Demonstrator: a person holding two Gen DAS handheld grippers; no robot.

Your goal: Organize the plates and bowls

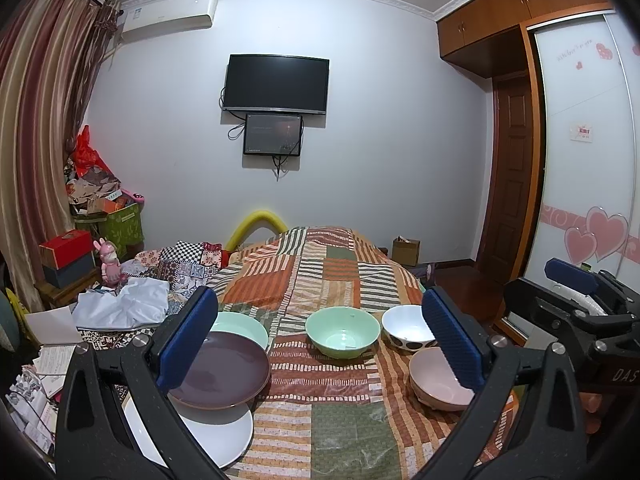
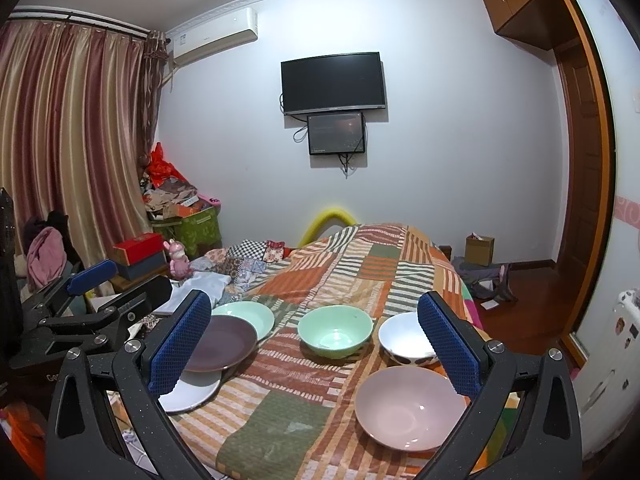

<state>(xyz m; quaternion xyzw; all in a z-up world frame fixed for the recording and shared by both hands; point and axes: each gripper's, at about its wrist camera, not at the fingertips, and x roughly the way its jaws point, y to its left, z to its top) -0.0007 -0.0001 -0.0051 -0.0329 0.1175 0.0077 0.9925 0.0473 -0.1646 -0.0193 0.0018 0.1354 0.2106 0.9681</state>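
A bedroom with a wall-mounted television (image 1: 276, 83) and striped curtains (image 2: 72, 136) frames a bed (image 2: 360, 264) covered in a patchwork quilt, where crockery waits to be sorted. On the left, a purple plate (image 1: 228, 376) overlaps a white plate (image 1: 216, 436) and a mint-green plate (image 1: 244, 322). On the right sit a mint-green bowl (image 2: 335, 330), a white spotted bowl (image 2: 402, 338) and a pink bowl (image 2: 408, 408), each apart from the others. The left claw (image 1: 320, 356) and right claw (image 2: 316, 356) both hover above the bed's near end, jaws spread wide and empty. The risk ahead lies in the soft quilt: crockery pinched at the rim may tilt, slip or slide off the nearby bed edge.
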